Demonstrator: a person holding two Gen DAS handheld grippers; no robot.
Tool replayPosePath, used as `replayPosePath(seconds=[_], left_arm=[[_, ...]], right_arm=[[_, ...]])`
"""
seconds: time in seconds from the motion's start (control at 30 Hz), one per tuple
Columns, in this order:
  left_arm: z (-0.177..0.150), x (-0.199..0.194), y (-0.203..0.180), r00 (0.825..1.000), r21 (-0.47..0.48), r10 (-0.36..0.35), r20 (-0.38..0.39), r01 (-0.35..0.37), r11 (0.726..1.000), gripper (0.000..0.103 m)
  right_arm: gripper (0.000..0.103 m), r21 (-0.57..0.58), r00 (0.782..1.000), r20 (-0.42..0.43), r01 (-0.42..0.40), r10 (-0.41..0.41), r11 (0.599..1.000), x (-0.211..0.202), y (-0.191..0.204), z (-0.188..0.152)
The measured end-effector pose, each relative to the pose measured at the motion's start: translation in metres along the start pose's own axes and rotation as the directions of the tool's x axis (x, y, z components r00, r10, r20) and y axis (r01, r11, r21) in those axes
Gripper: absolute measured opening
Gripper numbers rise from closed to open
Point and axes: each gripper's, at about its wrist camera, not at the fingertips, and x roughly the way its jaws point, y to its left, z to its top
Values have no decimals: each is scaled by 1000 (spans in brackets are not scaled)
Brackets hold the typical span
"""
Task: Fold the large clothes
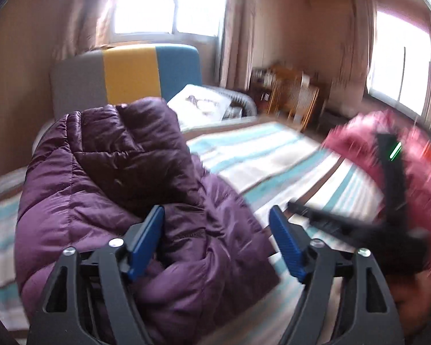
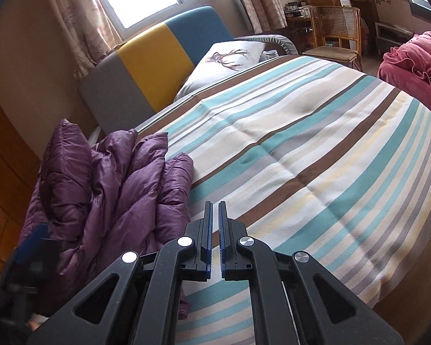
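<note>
A purple quilted down jacket [image 1: 115,178] lies bunched in a heap on the striped bed cover [image 1: 261,155]. My left gripper [image 1: 217,215] is open, its blue pads [image 1: 146,238] on either side of a fold of the jacket, not closed on it. In the right wrist view the jacket [image 2: 106,195] lies crumpled at the bed's left edge. My right gripper [image 2: 214,204] is shut and empty, above the striped cover [image 2: 316,149] just right of the jacket. The right gripper also shows blurred in the left wrist view [image 1: 359,224].
A grey, yellow and blue headboard [image 2: 158,57] and a deer-print pillow [image 2: 230,57] are at the bed's far end. A pink garment [image 2: 416,60] is heaped at the right. A wicker chair [image 2: 336,34] and a cluttered desk stand beyond the bed.
</note>
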Motion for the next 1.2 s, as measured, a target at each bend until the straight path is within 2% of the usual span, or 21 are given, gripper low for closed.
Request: replayPosePath(seconds=[0.03,0.1,0.13,0.2,0.23,0.3,0.33,0.37,0.4,0.43,0.47,0.5,0.53,0.6,0.67,0.8,0.9,1.03,1.13,1.2], left_arm=[[5,-12,8,999,-34,-10,33,12,999,84],[11,-40,28,994,-85,16,105,-7,996,89],[12,-47,37,991,-105,39,126,-25,994,89],[12,-65,71,977,-187,129,170,-97,978,90],[9,-72,95,962,-249,205,181,-157,956,90],[0,-76,131,939,-348,304,163,-234,908,88],[-7,-76,148,928,-392,343,144,-264,881,87],[-17,-72,170,918,-436,383,102,-305,847,83],[-22,-69,179,919,-451,388,70,-318,834,75],[-28,-61,187,929,-464,367,38,-309,830,71],[-34,-53,191,948,-468,319,15,-275,840,64],[-36,-45,188,959,-454,283,2,-251,855,61],[-37,-39,183,965,-432,263,1,-237,870,59],[-37,-30,166,972,-397,231,29,-201,895,47],[-33,-21,154,983,-404,181,41,-150,902,44],[-19,-3,122,982,-309,189,20,-174,935,44],[-14,6,104,978,-220,210,-4,-206,954,44],[-7,7,83,963,-123,267,-18,-267,956,44],[-5,5,74,957,-90,290,-19,-291,952,44],[-4,6,70,951,-73,309,-22,-310,948,44]], right_arm=[[3,-1,1000,0,-6,6,1000,-1,1,0],[3,-5,1000,3,-14,14,1000,-2,3,1],[3,-4,1000,4,-27,27,1000,-2,4,2],[3,-2,998,2,-60,61,998,-4,7,2],[3,-7,997,-2,-77,77,997,-4,10,2],[3,-20,995,-5,-101,101,995,-6,16,3],[11,-26,994,-6,-114,114,993,-6,20,2],[23,-32,992,-6,-126,126,991,-7,24,2],[30,-36,991,-5,-133,133,990,-8,27,1],[36,-41,991,-2,-137,137,990,-8,29,1],[36,-56,991,3,-133,134,990,-8,32,0],[36,-70,992,1,-122,122,990,-7,34,-2],[36,-79,993,-3,-116,116,990,-6,36,-3],[36,-69,994,-16,-112,112,991,-3,35,-5],[36,-62,995,-27,-97,96,993,1,32,-6],[36,-50,994,-74,-80,76,996,15,23,-9],[36,-27,996,-61,-60,58,998,14,13,-9],[36,13,996,42,-77,76,997,-10,7,3],[36,-44,988,106,-111,115,993,-31,23,15],[36,-89,985,105,-130,139,988,-35,40,21]])
